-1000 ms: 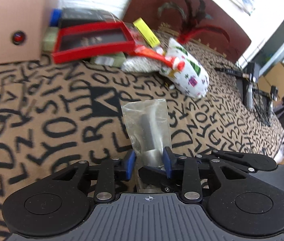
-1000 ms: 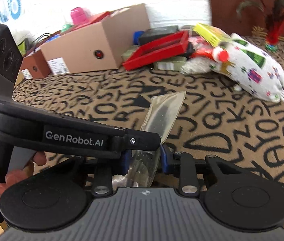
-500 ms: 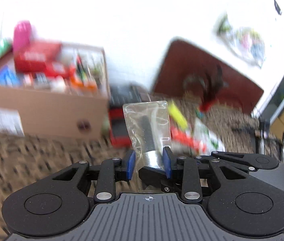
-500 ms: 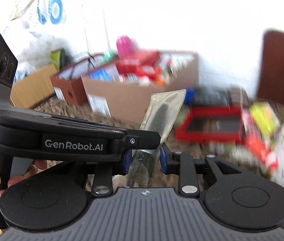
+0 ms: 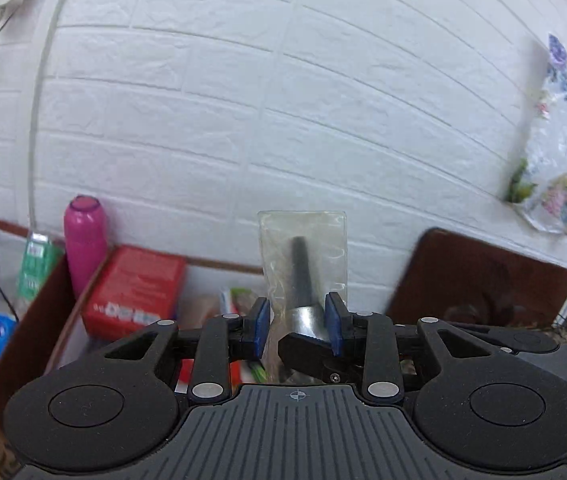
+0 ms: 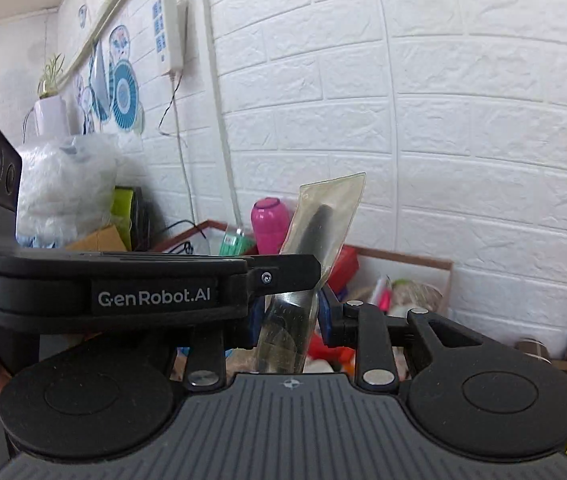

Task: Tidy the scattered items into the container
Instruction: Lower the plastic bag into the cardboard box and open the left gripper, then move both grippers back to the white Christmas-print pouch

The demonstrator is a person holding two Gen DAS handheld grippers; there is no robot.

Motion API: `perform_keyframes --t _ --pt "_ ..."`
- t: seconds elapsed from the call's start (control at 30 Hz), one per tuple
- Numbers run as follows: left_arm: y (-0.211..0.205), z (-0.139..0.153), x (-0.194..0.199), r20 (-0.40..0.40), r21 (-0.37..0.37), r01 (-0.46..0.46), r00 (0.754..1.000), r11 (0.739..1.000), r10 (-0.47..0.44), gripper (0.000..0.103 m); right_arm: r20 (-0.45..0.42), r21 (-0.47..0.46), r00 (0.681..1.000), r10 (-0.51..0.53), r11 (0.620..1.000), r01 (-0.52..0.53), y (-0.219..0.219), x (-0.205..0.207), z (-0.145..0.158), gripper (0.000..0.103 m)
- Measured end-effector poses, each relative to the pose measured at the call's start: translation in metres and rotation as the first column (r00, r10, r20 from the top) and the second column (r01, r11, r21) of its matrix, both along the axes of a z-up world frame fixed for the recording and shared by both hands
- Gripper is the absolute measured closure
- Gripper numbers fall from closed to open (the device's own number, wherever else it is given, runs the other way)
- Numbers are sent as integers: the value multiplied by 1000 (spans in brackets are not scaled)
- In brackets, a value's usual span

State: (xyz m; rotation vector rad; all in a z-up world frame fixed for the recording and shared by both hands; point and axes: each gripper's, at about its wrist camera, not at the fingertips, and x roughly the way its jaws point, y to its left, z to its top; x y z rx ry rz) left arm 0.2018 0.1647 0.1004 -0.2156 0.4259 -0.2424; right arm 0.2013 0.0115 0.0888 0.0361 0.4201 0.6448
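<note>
A clear plastic packet [image 5: 303, 264] with a dark, silver-based tool inside stands upright between the blue pads of my left gripper [image 5: 297, 328], which is shut on its lower part. My right gripper [image 6: 289, 320] is shut on the same packet [image 6: 323, 220] from the side. One of its black fingers [image 5: 303, 346] crosses under the left jaws. The left gripper's black body [image 6: 123, 292] fills the left of the right wrist view. Just beyond and below the packet is an open cardboard box [image 5: 223, 265] holding several items, its rim [image 6: 403, 261] against the white brick wall.
A red carton [image 5: 135, 292] and a pink bottle [image 5: 83, 240] stand at the box's left end. A second brown box [image 5: 39, 304] lies further left. A dark wooden headboard [image 5: 483, 280] is on the right. Plastic bags [image 6: 63, 184] and a cable [image 6: 179, 128] sit at the far left.
Both grippers have risen together from the letter-patterned bedspread, carrying the packet up and forward to the box by the wall. The view has tilted up from the bedspread to the wall.
</note>
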Motion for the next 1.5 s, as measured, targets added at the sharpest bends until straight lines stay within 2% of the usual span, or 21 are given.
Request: perform_keyframes --t 0.2,0.33,0.4,0.43,0.47,0.5,0.53,0.57,0.63,0.7,0.77,0.9,1.27,1.5 --pt "21 -26 66 -41 -3 -4 999 1000 4 74 -52 31 999 -6 999 7 15 66 -26 71" --pt "29 -49 95 -69 -4 2 998 1000 -2 72 -82 28 997 -8 1000 10 20 94 -48 71" --pt "32 -58 105 -73 -10 0 997 1000 -1 52 -93 29 996 -8 1000 10 22 105 -56 71" --pt "33 -62 109 -71 -3 -19 997 1000 19 34 -98 28 995 -7 1000 10 23 110 -61 71" --pt "33 -66 111 -73 17 -55 996 998 56 10 -99 18 995 -5 1000 7 25 114 -65 66" --pt "34 -69 111 -69 39 -101 992 994 104 2 -99 2 995 -1 1000 2 28 118 -68 40" --pt "33 -72 108 -52 60 -140 988 988 143 0 -92 -20 996 -14 1000 12 29 119 -72 25" --pt "32 -73 105 -34 84 -152 987 985 155 0 -69 -42 996 -48 998 45 30 118 -74 16" --pt "31 -75 103 -33 125 -128 991 984 133 0 -40 -71 997 -66 995 63 28 117 -76 17" --pt "31 -76 102 -57 115 -131 989 985 138 0 -62 -61 996 -59 997 55 25 118 -78 15" --pt "31 -76 102 -91 100 -128 986 987 137 0 -71 -62 995 -75 996 71 22 116 -79 7" --pt "28 -74 94 -110 105 -136 983 985 148 0 -76 -86 993 -89 993 82 21 109 -75 3" --pt "6 -38 42 -83 109 -143 985 984 153 0 -50 -80 997 -65 995 61 7 55 -39 1" --pt "-21 -19 -9 -50 112 -147 987 983 153 0 11 -80 997 -72 994 73 -8 4 -20 1"
